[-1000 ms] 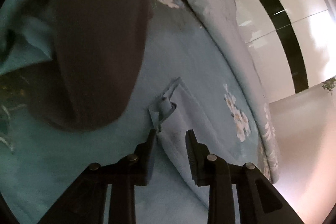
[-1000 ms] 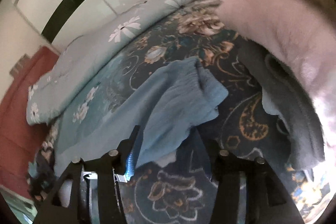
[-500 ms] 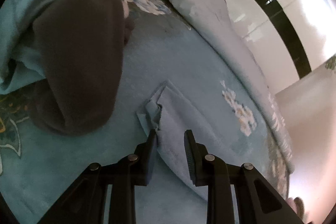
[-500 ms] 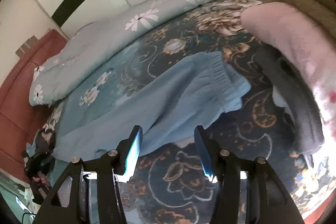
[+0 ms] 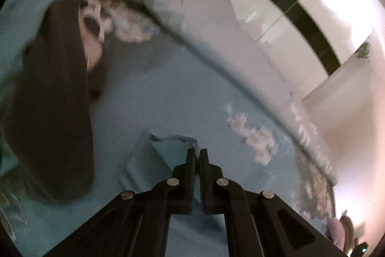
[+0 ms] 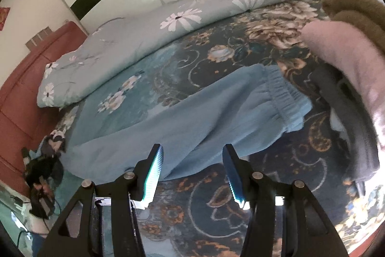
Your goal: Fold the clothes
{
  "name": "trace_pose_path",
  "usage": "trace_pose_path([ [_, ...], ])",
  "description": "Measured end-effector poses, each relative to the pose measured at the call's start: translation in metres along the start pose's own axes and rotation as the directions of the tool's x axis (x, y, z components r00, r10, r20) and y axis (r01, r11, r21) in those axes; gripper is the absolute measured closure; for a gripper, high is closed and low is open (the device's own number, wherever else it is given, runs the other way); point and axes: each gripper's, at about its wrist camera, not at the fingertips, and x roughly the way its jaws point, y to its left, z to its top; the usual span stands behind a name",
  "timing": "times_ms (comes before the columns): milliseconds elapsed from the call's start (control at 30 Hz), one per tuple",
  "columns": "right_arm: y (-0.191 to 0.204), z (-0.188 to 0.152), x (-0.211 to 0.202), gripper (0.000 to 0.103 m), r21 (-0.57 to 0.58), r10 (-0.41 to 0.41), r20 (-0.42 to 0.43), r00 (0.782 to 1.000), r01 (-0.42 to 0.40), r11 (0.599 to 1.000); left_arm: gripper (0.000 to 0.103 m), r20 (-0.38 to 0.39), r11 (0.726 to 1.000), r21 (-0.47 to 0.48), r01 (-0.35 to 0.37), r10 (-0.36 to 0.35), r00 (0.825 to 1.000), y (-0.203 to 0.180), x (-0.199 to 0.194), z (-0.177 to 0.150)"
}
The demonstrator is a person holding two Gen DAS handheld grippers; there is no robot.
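Blue trousers (image 6: 192,122) flat on bedspread (image 6: 264,208), left gripper (image 5: 197,153) jaws clamped on hem, right gripper (image 6: 192,160) jaws apart.

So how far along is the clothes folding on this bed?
Early on. The light blue trousers lie spread flat on the bedspread, not yet folded. In hand: the left gripper is shut on a trouser hem corner; the right gripper is open above the fabric. A pink garment and a grey one wait alongside.
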Motion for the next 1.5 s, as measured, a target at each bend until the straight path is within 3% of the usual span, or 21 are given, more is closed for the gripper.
trace_pose_path([
  [100, 0.0, -0.001, 0.0, 0.05, -0.008, 0.0, 0.001, 1.0, 0.0, 1.0, 0.1, 0.072, 1.0, -0.015, 0.01, -0.009, 0.997, 0.014, -0.013, 0.002],
  [267, -0.007, -0.002, 0.008, 0.05, 0.011, -0.021, -0.022, 1.0, 0.021, 1.0, 0.1, -0.078, 0.989, -0.123, -0.081, 0.072, 0.994, 0.07, 0.031, -0.027],
  [433, -0.005, -0.003, 0.014, 0.05, 0.0, -0.011, -0.039, 0.999, 0.011, 1.0, 0.098, -0.077, 0.984, -0.17, -0.055, 0.042, 0.996, 0.077, 0.022, -0.032],
  [500, -0.004, -0.003, 0.015, 0.05, -0.003, -0.008, -0.038, 0.999, 0.008, 1.0, 0.09, -0.077, 0.982, -0.173, -0.073, 0.06, 0.995, 0.076, 0.015, -0.033],
  [567, -0.004, -0.003, 0.015, 0.05, -0.003, -0.006, -0.036, 0.999, 0.006, 1.0, 0.064, -0.068, 0.98, -0.175, -0.098, 0.088, 0.994, 0.075, 0.007, -0.036],
  [667, -0.004, -0.002, 0.016, 0.05, 0.0, -0.006, -0.031, 1.0, 0.006, 1.0, 0.056, -0.084, 0.973, -0.217, -0.073, 0.056, 0.995, 0.076, 0.015, -0.042],
  [833, 0.001, -0.002, 0.015, 0.05, -0.013, 0.011, -0.03, 0.999, -0.011, 1.0, 0.06, -0.072, 0.968, -0.248, -0.036, 0.018, 0.997, 0.07, 0.034, -0.038],
  [933, 0.017, -0.01, 0.009, 0.05, -0.101, 0.028, -0.038, 0.999, -0.031, 0.994, 0.089, -0.072, 0.967, -0.241, -0.078, 0.062, 0.995, 0.064, 0.042, -0.037],
  [1133, 0.077, -0.055, 0.031, 0.05, -0.362, -0.028, -0.135, 0.99, -0.023, 0.932, 0.09, -0.074, 0.97, -0.223, -0.1, 0.085, 0.994, 0.059, 0.043, -0.038],
  [1200, 0.092, -0.067, 0.047, 0.05, -0.391, -0.067, -0.145, 0.987, 0.005, 0.92, 0.09, -0.076, 0.971, -0.219, -0.096, 0.081, 0.994, 0.06, 0.041, -0.037],
  [1367, 0.103, -0.072, 0.07, 0.05, -0.353, -0.201, -0.047, 0.979, 0.172, 0.92, 0.09, -0.079, 0.971, -0.228, -0.068, 0.051, 0.996, 0.067, 0.041, -0.031],
  [1433, 0.102, -0.072, 0.071, 0.07, -0.317, -0.195, -0.036, 0.98, 0.174, 0.932, 0.091, -0.075, 0.972, -0.227, -0.061, 0.045, 0.996, 0.068, 0.042, -0.03],
  [1467, 0.101, -0.071, 0.07, 0.092, -0.307, -0.182, -0.042, 0.982, 0.16, 0.938, 0.092, -0.071, 0.972, -0.227, -0.057, 0.042, 0.997, 0.069, 0.042, -0.029],
  [1500, 0.101, -0.071, 0.069, 0.095, -0.301, -0.17, -0.046, 0.984, 0.149, 0.942, 0.093, -0.066, 0.972, -0.228, -0.055, 0.041, 0.997, 0.07, 0.038, -0.031],
])
